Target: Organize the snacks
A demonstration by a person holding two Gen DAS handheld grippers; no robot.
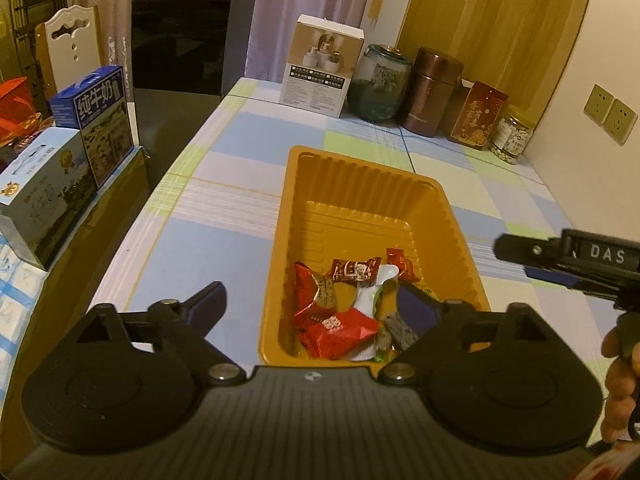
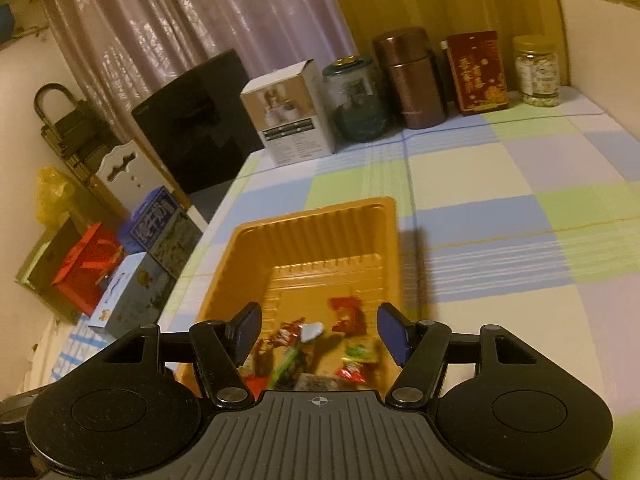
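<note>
Tray [image 1: 362, 184]: an orange ribbed plastic tray is lying on the checked surface [image 1: 224, 152], its far half bare.
Snacks [image 1: 340, 312]: small wrapped sweets are lying heaped in the tray's near end, red, brown and white wrappers overlapping; blurred in the right wrist view.
Left hand-held gripper [image 1: 316, 300]: it is hanging over the tray's near end with jaws spread wide and nothing between them.
Right hand-held gripper [image 2: 318, 330]: it is hovering over the sweets, jaws parted, nothing pinched.
Handling: the sweets are probably light, with crinkly, slippery wrappers and firm cores; pinching across the body or a twisted end should hold best.
Tray handling: likely thin and flexible; gripping its rim seems safest.
</note>
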